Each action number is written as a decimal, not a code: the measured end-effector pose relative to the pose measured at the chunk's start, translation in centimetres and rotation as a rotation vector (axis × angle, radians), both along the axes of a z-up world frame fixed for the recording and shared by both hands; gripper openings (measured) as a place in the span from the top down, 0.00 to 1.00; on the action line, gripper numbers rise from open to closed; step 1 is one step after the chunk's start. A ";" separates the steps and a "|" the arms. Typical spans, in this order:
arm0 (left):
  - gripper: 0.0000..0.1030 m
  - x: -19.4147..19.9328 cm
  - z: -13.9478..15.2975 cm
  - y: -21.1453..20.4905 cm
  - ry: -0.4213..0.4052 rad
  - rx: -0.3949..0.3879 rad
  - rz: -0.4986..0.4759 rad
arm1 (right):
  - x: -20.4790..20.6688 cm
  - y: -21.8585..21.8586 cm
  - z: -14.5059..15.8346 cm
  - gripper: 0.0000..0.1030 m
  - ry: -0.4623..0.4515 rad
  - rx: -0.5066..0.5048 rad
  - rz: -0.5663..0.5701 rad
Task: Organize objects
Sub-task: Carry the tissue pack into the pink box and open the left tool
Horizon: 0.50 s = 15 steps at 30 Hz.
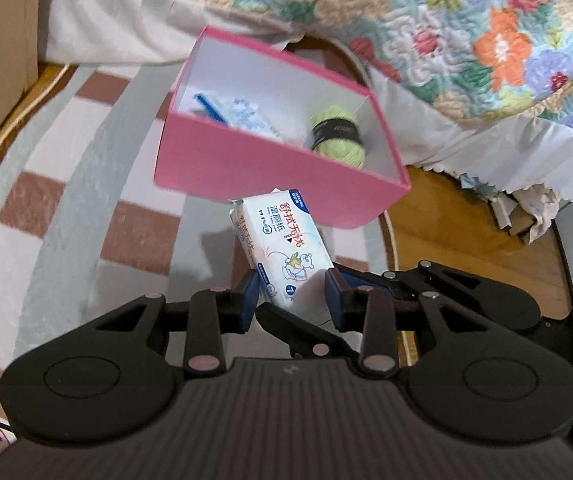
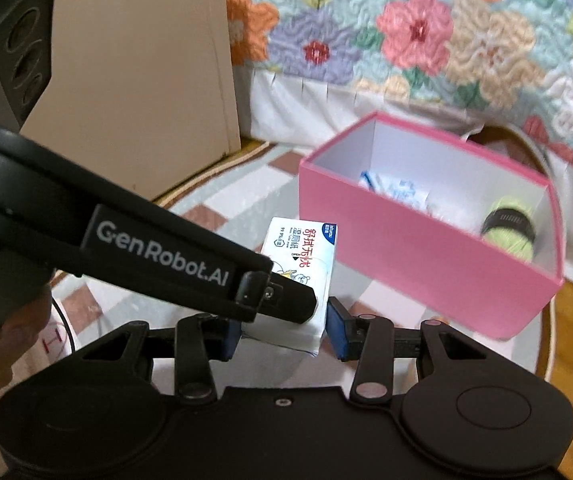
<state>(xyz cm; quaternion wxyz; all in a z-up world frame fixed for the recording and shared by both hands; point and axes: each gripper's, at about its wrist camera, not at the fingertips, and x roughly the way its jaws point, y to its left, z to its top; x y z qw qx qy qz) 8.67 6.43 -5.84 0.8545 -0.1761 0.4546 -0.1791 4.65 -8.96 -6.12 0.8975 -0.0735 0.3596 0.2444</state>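
Both jaws around wipes pack (image 1: 282,248)

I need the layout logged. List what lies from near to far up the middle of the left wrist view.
left gripper → wet wipes pack held between its pads → pink box holding a green yarn ball → white bed skirt → floral quilt.

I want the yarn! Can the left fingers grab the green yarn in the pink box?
Probably not yet: left fingers are shut on the wipes pack, though the box is open.
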 end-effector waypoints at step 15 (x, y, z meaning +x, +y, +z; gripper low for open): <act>0.67 2.4 5.5 -1.0 -0.050 0.020 -0.021 | 2.8 0.0 5.1 0.53 -0.051 -0.019 -0.013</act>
